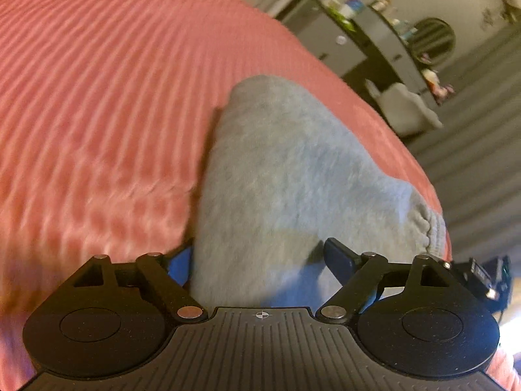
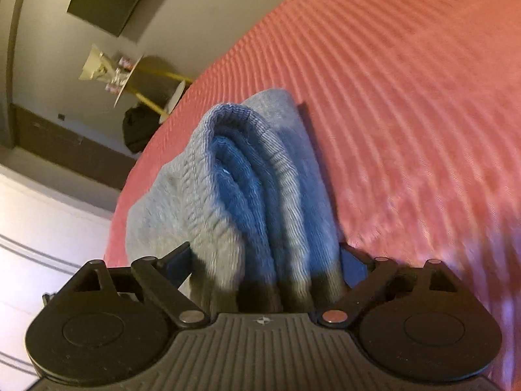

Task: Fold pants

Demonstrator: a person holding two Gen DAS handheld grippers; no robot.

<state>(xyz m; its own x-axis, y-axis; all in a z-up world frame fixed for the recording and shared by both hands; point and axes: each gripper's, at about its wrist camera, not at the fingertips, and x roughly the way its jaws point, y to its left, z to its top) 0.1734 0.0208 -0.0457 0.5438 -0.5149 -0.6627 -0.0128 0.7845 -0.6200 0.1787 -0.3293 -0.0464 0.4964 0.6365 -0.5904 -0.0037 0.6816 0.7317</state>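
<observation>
Grey sweatpants [image 1: 276,169] lie in a folded bundle on a pink ribbed bedspread [image 1: 97,97], close to the bed's edge. My left gripper [image 1: 260,254] is open wide, with the smooth grey cloth lying between its fingers; the right finger [image 1: 338,257] stands free of the fabric. In the right wrist view the pants [image 2: 247,169] show several stacked folded layers with a ribbed cuff or waistband on top. My right gripper [image 2: 265,254] is open wide around that stack, and the cloth fills the gap between its fingers. The fingertips are partly hidden by fabric.
The bedspread [image 2: 407,114] runs far to one side of the bundle. Beyond the bed edge are a striped grey floor [image 1: 472,163], a dresser with small items [image 1: 384,42], a round mirror [image 1: 434,40], a small yellow-legged table [image 2: 130,78] and a dark bag [image 2: 140,130].
</observation>
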